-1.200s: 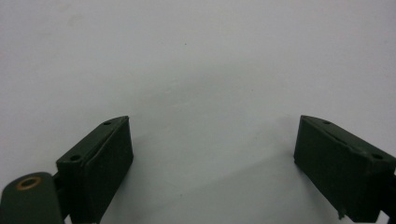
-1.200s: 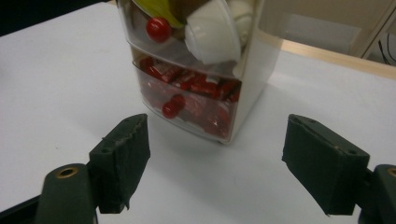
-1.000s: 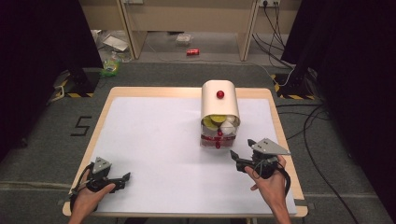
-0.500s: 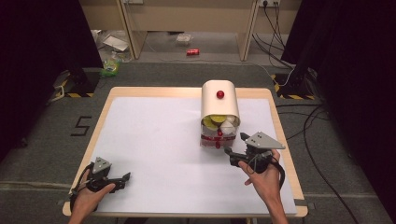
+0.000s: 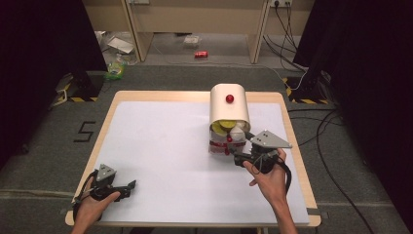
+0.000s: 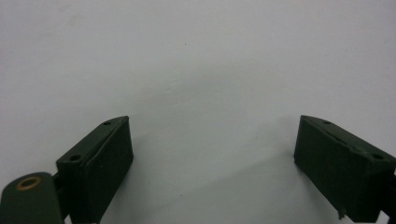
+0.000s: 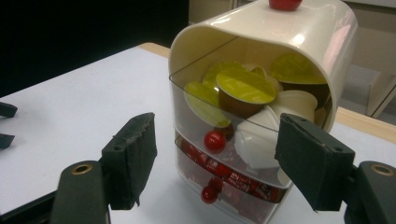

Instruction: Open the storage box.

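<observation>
The white table (image 5: 160,146) spans the middle of the high view, and toward its right of centre stands the cream capsule dispenser (image 5: 229,105), a rounded housing with a red knob (image 5: 229,98) on top. In the right gripper view the dispenser takes the upper centre: behind its clear front lie green-lidded coffee capsules (image 7: 245,88) and white ones (image 7: 254,137), and beneath them a clear drawer of red sachets (image 7: 229,179) with two small red ball knobs, the upper one (image 7: 215,141) and the lower one (image 7: 208,193).

The step in hand looks like the approach to a drawer knob. The right gripper (image 5: 238,157) sits just in front of the dispenser's base, its jaws apart and having just been closing, with nothing pressed between them; the knobs lie beyond the pads. The left gripper (image 5: 127,186) rests at the lower left of the table, well apart from the dispenser, jaws wide over bare tabletop.

Next, the right gripper probably has to move in until a ball knob sits between the pads, close on it, and pull straight outward; which knob is meant is hard to tell.
</observation>
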